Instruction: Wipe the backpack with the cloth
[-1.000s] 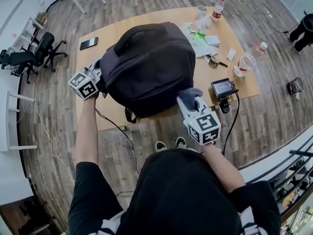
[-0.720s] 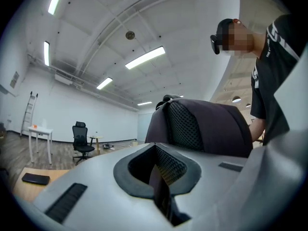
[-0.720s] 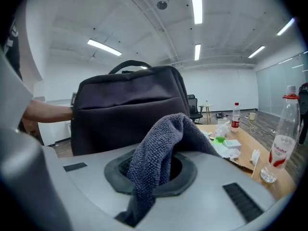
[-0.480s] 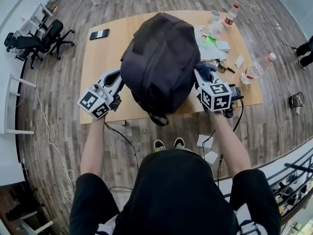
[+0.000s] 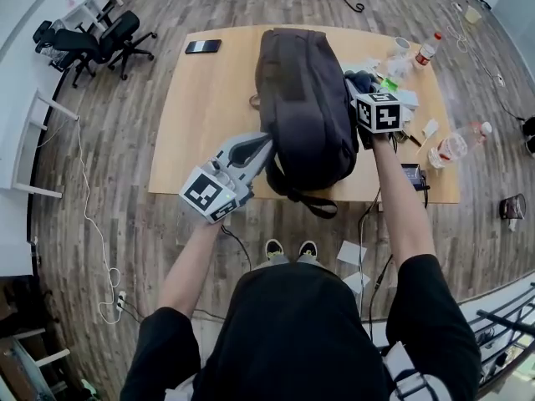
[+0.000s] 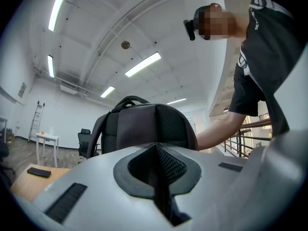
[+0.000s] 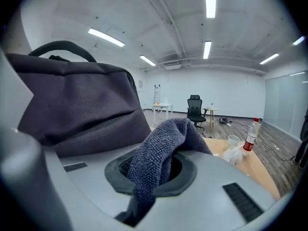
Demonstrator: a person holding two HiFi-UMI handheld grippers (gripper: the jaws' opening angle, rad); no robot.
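- Upper centre of the head view, the backpack [image 5: 305, 115] sits on the tabletop [image 5: 209, 124], with one gripper on either side of it.
- At the bag's lower left, my left gripper [image 5: 261, 146] has its jaws together. Its own view shows dark mesh fabric in the seam, so I read it as clamped on a fold of the backpack.
- At the bag's upper right, my right gripper [image 7: 153, 174] is clamped on the cloth [image 7: 166, 138], a blue-grey terry bunch that stands up out of the jaws.
- From the right gripper view, the cloth is just beside the dark side panel. I cannot tell whether it touches the fabric.
- My judgement is that the wiping stroke itself is the step in hand.
- To do it well, I would use the left grip as an anchor so the bag does not slide or twist under the stroke.
- I would lay the loose cloth flat on the panel rather than push with the jaw tips, and draw long, overlapping passes along the side.
- A bottle [image 5: 426, 48] and other clutter sit close to my right, so I would sweep toward the bag, not outward.
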